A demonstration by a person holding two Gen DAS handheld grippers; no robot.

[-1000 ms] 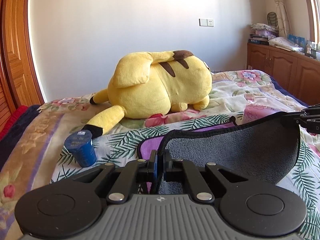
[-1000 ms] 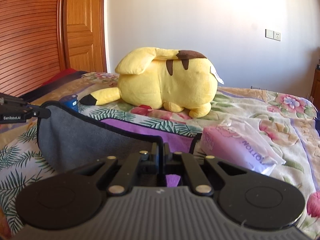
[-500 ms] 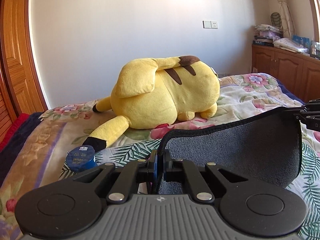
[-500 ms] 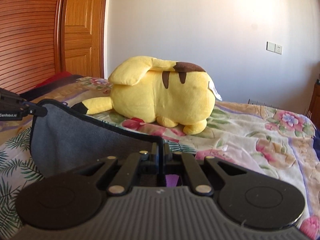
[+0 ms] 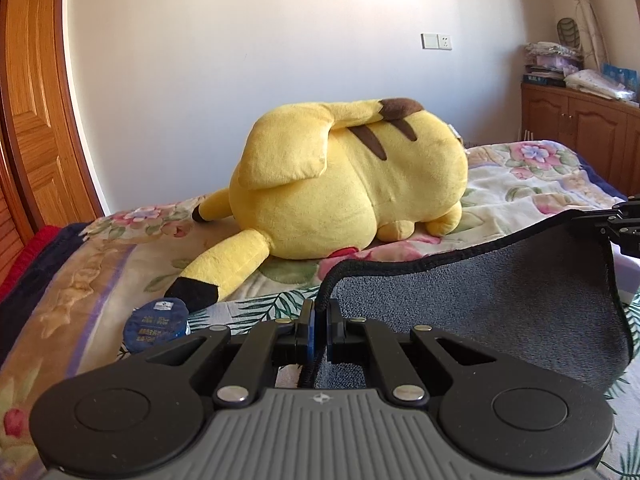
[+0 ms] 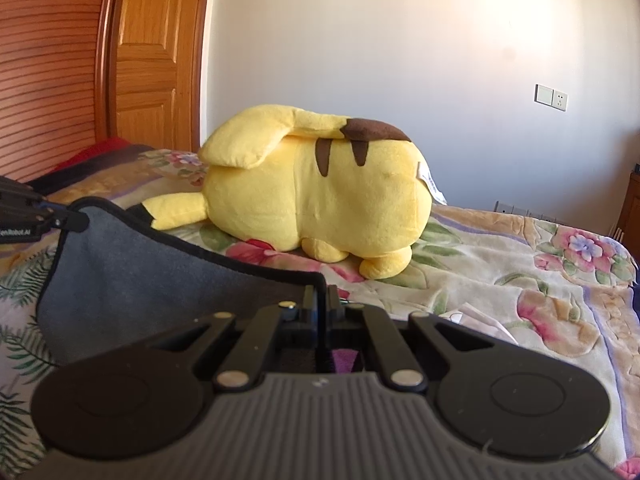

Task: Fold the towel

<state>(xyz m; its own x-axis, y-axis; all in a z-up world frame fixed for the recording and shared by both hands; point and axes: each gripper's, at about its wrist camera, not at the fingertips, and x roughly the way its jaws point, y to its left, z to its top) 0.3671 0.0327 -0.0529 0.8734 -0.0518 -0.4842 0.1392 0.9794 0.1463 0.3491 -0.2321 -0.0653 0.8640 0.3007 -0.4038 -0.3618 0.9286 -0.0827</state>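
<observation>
A grey towel [image 5: 480, 304] with a black hem hangs stretched between both grippers above the bed. My left gripper [image 5: 319, 308] is shut on its left corner. My right gripper [image 6: 320, 296] is shut on the other corner; the towel [image 6: 140, 276] runs from it to the left. The right gripper shows at the right edge of the left wrist view [image 5: 616, 228], and the left gripper shows at the left edge of the right wrist view [image 6: 36, 216]. A purple side of the towel [image 6: 344, 360] peeks behind the right fingers.
A big yellow plush toy [image 5: 344, 184] lies on the floral bedspread [image 6: 520, 264] just beyond the towel. A blue cup [image 5: 156, 324] stands by the plush tail. A wooden door [image 6: 152, 60] is at left, a wooden cabinet [image 5: 580, 128] at right.
Both grippers have lifted the towel's edge and carried it forward toward the plush toy. The purple underside and the pink packet have dropped out of view.
</observation>
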